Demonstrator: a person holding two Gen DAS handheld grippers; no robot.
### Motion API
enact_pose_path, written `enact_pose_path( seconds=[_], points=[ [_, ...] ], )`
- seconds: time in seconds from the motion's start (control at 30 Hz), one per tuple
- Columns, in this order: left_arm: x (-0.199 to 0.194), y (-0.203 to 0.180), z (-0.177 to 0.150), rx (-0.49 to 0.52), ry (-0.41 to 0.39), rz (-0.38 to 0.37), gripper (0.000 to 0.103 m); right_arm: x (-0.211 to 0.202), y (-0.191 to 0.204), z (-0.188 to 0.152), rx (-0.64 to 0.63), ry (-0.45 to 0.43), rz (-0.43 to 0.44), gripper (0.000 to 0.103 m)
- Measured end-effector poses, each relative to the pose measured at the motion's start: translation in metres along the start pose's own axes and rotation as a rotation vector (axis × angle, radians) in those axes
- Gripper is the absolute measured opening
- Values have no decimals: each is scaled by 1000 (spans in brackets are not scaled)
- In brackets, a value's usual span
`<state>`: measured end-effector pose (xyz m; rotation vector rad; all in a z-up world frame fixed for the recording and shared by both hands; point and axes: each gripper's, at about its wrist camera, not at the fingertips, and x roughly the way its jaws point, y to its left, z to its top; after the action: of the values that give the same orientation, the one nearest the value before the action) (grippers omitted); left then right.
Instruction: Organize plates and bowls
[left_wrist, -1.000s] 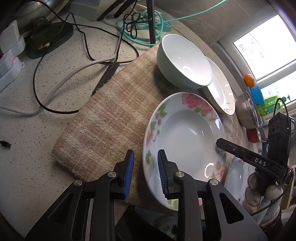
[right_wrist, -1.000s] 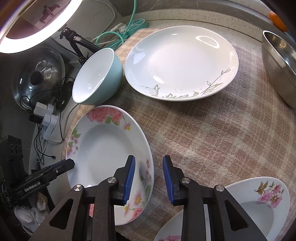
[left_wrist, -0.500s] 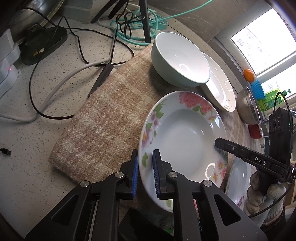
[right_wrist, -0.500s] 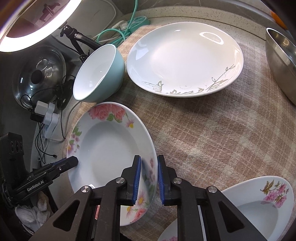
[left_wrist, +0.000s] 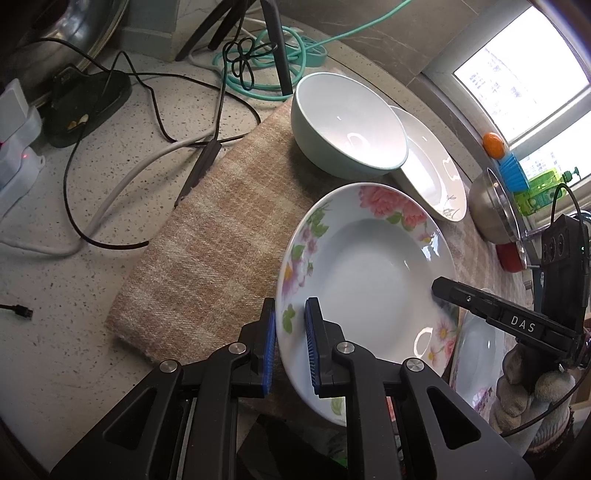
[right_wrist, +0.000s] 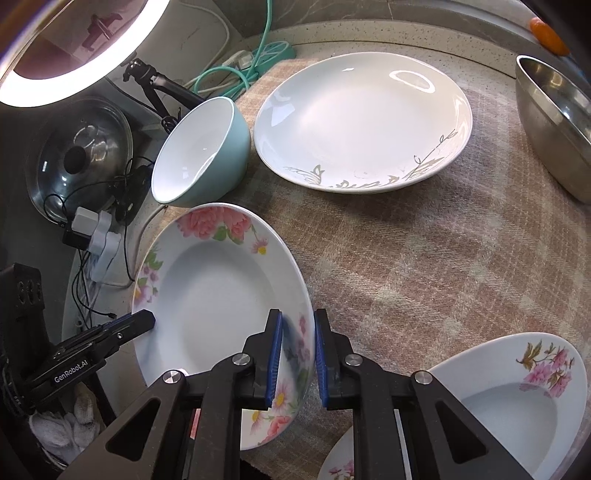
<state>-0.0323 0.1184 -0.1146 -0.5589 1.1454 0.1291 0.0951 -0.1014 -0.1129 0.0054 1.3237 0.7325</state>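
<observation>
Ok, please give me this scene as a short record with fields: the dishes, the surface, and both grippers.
held dish: white deep plate with pink flowers, both grippers on its rim
left gripper: shut on one edge
right gripper: shut on the opposite edge
other dishes: pale green bowl; white plate with grey leaf pattern; second floral plate; steel bowl
surface: beige checked cloth

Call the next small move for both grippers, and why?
Probably lift the floral plate straight up, level. Left gripper and right gripper are both shut on opposite rims, and a second floral plate waits on the cloth for stacking.
</observation>
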Motion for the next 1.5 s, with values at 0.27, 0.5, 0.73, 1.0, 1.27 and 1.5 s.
enact_pose_path(
  seconds=[0.27, 0.5, 0.73, 1.0, 1.27, 1.5],
  points=[
    [-12, -16, 1, 35, -20, -21, 13, -27, -6, -6, 31, -46, 9, 15],
    [-14, -43, 0, 102, -20, -58, 13, -57, -23, -22, 85, -92, -3, 14],
    [-2, -81, -4, 190, 14, -102, 13, -83, -53, -47, 174, -129, -39, 14],
    [14, -120, -12, 285, 62, -134, 13, -101, -87, -78, 270, -155, -78, 14],
    [30, -153, -25, 367, 114, -158, 13, -116, -123, -107, 359, -168, -107, 14],
    [44, -176, -34, 416, 150, -160, 13, -120, -145, -126, 412, -167, -125, 14]
  ],
)
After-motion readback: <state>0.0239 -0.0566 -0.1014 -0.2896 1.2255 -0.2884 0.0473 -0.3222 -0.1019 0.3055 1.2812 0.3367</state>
